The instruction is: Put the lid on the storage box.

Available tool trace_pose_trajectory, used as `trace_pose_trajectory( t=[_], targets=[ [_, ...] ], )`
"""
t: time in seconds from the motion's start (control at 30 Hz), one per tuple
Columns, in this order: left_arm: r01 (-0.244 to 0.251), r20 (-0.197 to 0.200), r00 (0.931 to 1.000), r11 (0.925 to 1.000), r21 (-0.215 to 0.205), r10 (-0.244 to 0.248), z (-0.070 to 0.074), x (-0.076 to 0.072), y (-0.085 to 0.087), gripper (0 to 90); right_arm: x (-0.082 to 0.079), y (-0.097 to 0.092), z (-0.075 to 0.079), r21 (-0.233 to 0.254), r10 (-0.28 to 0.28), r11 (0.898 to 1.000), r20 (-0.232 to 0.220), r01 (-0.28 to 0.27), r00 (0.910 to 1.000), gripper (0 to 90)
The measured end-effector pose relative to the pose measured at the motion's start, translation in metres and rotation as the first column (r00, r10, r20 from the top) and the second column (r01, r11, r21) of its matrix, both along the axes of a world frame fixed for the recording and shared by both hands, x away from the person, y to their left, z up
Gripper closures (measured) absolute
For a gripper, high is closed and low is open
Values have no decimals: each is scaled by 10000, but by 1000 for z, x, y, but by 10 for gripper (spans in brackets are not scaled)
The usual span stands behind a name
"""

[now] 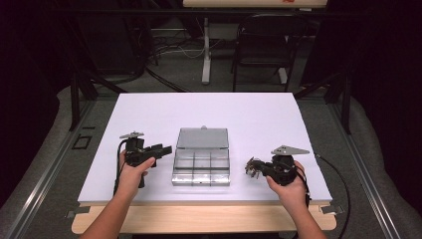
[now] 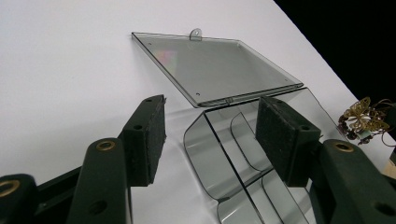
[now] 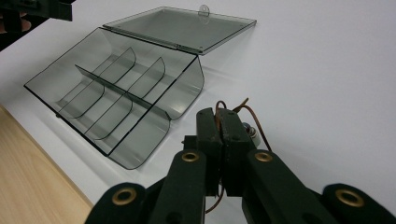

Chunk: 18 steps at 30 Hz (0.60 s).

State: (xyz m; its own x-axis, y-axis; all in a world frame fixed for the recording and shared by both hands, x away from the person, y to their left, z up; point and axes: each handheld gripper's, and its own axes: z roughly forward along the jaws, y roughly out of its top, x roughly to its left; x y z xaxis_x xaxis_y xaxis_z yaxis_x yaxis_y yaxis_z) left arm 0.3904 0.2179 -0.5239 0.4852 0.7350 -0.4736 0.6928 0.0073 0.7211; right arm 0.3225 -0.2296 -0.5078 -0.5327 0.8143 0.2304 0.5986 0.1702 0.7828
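Observation:
A clear plastic organizer box (image 1: 201, 168) with several compartments lies open on the white sheet, its lid (image 1: 203, 138) flat behind it. My left gripper (image 1: 166, 149) hovers just left of the box with its jaws open and nothing between them; in the left gripper view (image 2: 212, 100) the box's near left corner (image 2: 224, 158) lies beyond the pads. My right gripper (image 1: 259, 169) sits right of the box, shut on a piece of jewelry (image 1: 251, 167) with a brass butterfly charm (image 2: 364, 116) and brown cord (image 3: 254, 119). The cord loops out past the closed fingertips (image 3: 217, 112).
The white sheet (image 1: 209, 109) covers most of the table, and a bare wooden strip (image 1: 199, 219) runs along the near edge. A dark chair (image 1: 263, 45) and a table leg (image 1: 205, 50) stand on the floor beyond the table's far edge.

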Motion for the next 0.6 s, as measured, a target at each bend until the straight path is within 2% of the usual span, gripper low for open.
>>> trace_pose_trajectory(
  t=[0.6],
  targets=[
    [-45,-26,10000,10000,-26,45,0,0,1,431,7,14,13,36,237,9997,292,-239,9993,888]
  ],
)
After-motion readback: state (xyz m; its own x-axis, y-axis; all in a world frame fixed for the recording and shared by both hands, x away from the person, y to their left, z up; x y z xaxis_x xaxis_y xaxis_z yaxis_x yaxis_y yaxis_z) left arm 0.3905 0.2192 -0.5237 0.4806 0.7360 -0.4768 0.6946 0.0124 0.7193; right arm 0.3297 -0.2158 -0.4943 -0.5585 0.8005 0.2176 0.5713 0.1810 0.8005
